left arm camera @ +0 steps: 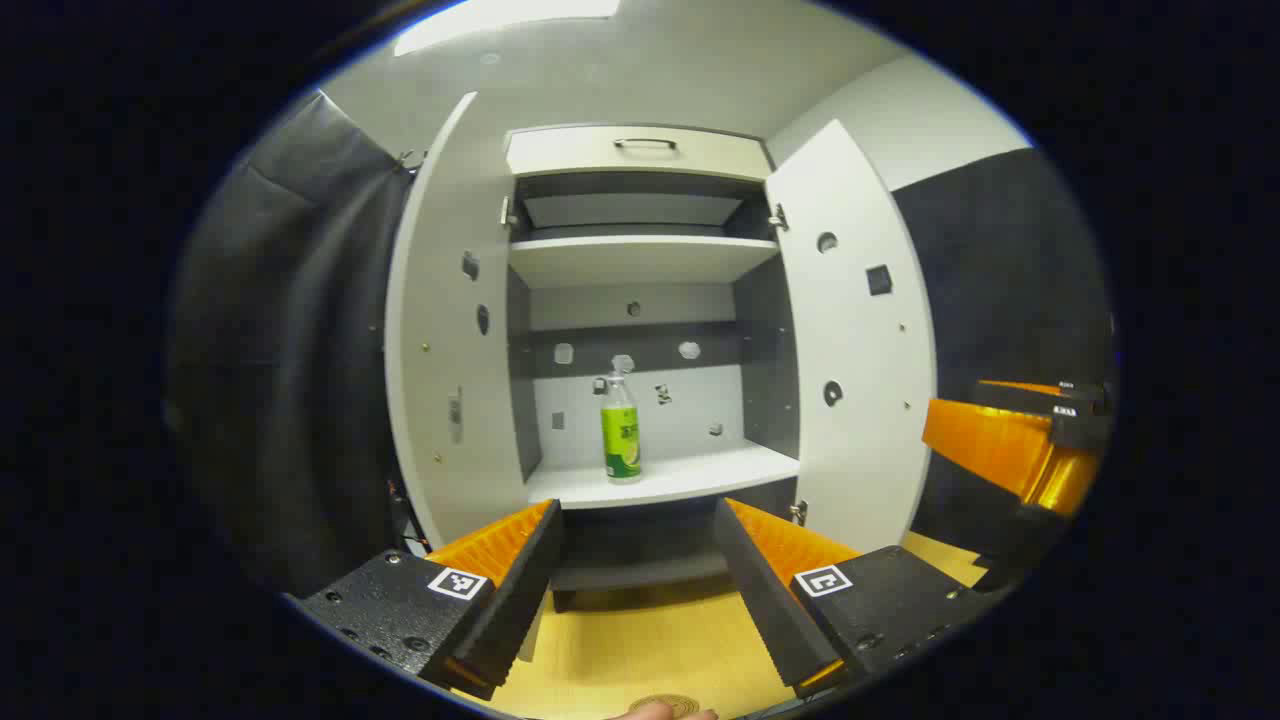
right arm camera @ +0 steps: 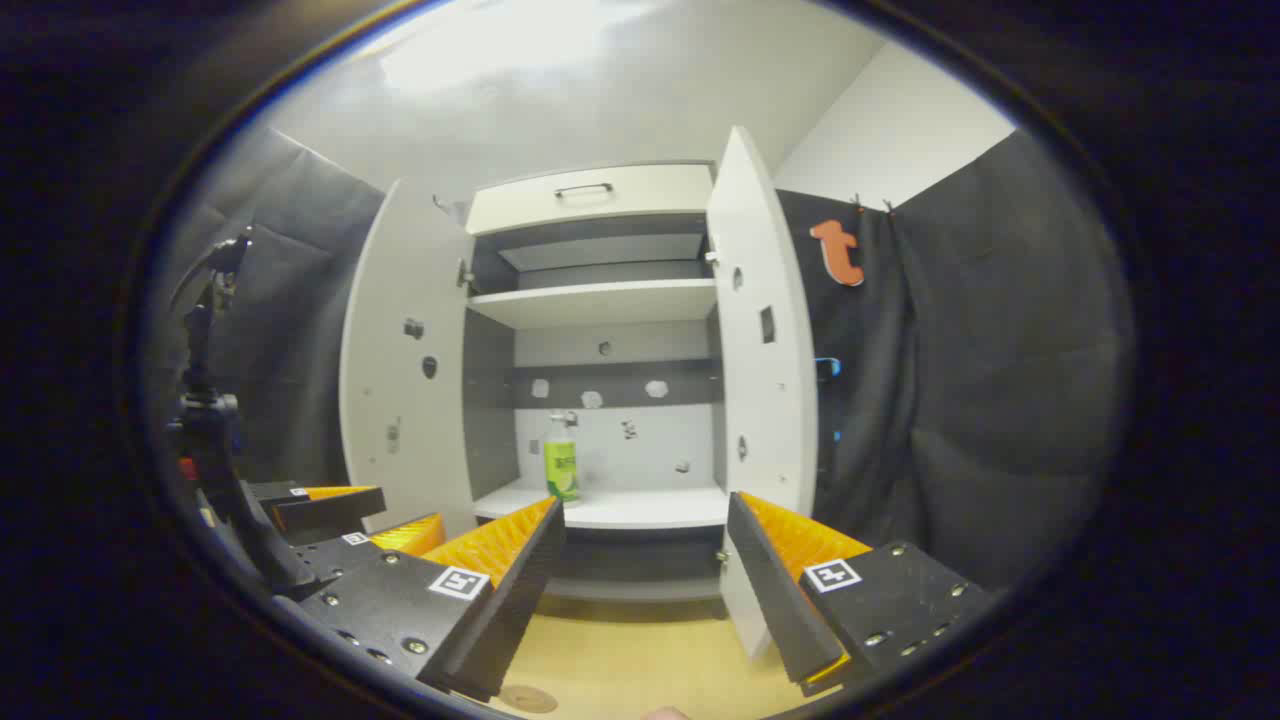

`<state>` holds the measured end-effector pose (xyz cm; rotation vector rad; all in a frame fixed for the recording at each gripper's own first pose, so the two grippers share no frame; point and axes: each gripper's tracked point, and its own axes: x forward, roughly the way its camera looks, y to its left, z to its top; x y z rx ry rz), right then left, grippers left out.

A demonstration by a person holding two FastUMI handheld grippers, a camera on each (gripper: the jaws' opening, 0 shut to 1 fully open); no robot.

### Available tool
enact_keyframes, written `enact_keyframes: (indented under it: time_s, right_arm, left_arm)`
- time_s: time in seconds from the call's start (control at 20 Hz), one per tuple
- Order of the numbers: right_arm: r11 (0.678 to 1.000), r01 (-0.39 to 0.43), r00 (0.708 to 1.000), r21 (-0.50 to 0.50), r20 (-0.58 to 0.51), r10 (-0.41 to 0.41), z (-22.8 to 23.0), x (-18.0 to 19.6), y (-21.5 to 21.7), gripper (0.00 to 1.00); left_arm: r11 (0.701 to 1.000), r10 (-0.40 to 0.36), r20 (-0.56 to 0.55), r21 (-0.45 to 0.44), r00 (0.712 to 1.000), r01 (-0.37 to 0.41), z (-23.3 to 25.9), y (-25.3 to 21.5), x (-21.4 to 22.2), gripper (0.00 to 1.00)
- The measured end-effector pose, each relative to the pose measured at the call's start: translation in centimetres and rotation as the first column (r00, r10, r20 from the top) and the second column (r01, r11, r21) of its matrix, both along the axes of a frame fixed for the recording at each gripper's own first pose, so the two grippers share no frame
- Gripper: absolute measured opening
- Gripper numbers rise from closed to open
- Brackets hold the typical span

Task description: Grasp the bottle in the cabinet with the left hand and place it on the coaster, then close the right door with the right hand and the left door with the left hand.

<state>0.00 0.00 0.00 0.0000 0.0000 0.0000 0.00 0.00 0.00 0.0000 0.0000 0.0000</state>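
Ahead of the left gripper (left arm camera: 637, 590) in the left gripper view, the bottle (left arm camera: 620, 432) stands upright on the cabinet's lower shelf (left arm camera: 690, 475), centred beyond the wide-open, empty jaws; both doors hang open. In the right gripper view, the right gripper (right arm camera: 645, 590) is likewise spread wide and empty, the bottle (right arm camera: 560, 465) beyond its left finger, the coaster (right arm camera: 527, 698) on the table (right arm camera: 640, 660) below.

Both cameras ride low over a wooden table (left arm camera: 640, 640) and face an open cabinet (left arm camera: 640, 260) head-on. The left gripper view looks straight between the two open doors, fairly near the lower shelf (left arm camera: 665, 478). The right gripper view sits a little farther back and to the right. Both views share the cabinet's inside, the bottle (left arm camera: 620, 428) on the shelf, and the coaster (right arm camera: 527, 699) at the table's near edge.
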Motion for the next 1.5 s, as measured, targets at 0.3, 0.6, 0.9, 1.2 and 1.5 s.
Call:
enact_keyframes:
  time_s: [0.3,0.6,0.9,1.2,1.5]
  right_arm:
    - [0.999,0.023,1.000,0.030,0.000,-0.023,3.4,1.1,-1.8,0.99]
    - [0.998,0.044,0.998,0.045,-0.036,-0.043,3.2,2.5,-2.8,0.99]
    - [0.999,0.048,0.998,0.003,-0.026,-0.048,3.6,4.7,-2.8,0.99]
    - [0.998,0.050,0.998,-0.042,-0.024,-0.051,2.9,7.3,-2.3,0.99]
    - [0.997,0.066,0.997,-0.039,-0.035,-0.068,2.5,9.9,-2.5,0.99]
  left_arm:
    - [0.992,0.101,0.007,-0.072,0.995,-0.101,3.4,2.5,-1.1,0.96]
    - [0.992,0.100,-0.044,-0.075,0.994,-0.103,3.1,2.6,-1.7,0.98]
    - [0.997,0.064,-0.056,-0.040,0.996,-0.066,3.2,3.0,0.4,0.98]
    - [0.997,0.032,-0.087,-0.073,0.996,-0.039,1.6,3.4,5.6,0.98]
    - [0.995,0.017,-0.103,-0.092,0.994,-0.027,0.0,3.6,12.4,0.96]
